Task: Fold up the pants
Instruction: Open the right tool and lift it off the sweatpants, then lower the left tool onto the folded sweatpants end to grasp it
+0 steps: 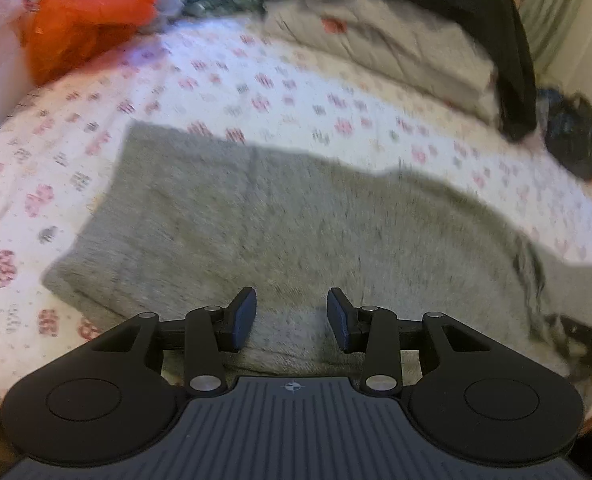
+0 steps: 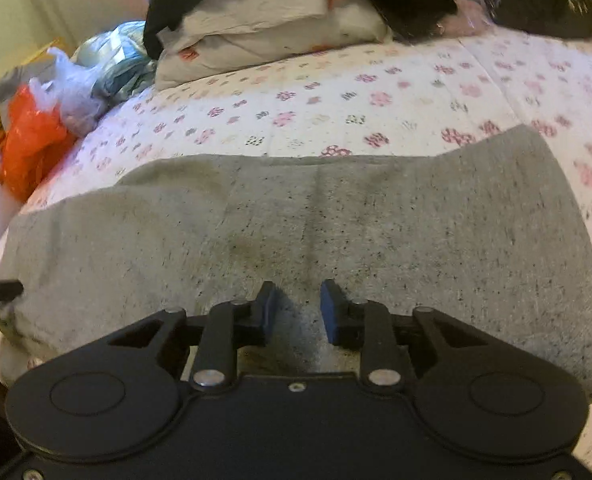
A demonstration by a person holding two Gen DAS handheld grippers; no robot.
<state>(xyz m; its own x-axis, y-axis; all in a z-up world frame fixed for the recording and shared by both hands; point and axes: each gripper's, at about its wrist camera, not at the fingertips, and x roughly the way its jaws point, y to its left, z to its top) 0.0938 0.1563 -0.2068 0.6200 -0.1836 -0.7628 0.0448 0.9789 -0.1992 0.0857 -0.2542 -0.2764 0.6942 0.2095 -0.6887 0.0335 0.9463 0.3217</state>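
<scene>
Left wrist view looks down on grey pants point(image 1: 296, 220) spread flat across the near side of a bed point(image 1: 256, 92) with a flowered sheet. Above them the left gripper point(image 1: 292, 318) has its jaws apart, nothing between the blue pads. Right wrist view shows the right gripper point(image 2: 296, 308) likewise parted over the pants point(image 2: 335, 220), gripping no cloth. An orange bag point(image 1: 92, 12) sits at the bed's far left corner, with a pillow point(image 2: 272, 28) at the far edge.

soft dim light, motion blur, fisheye warp
</scene>
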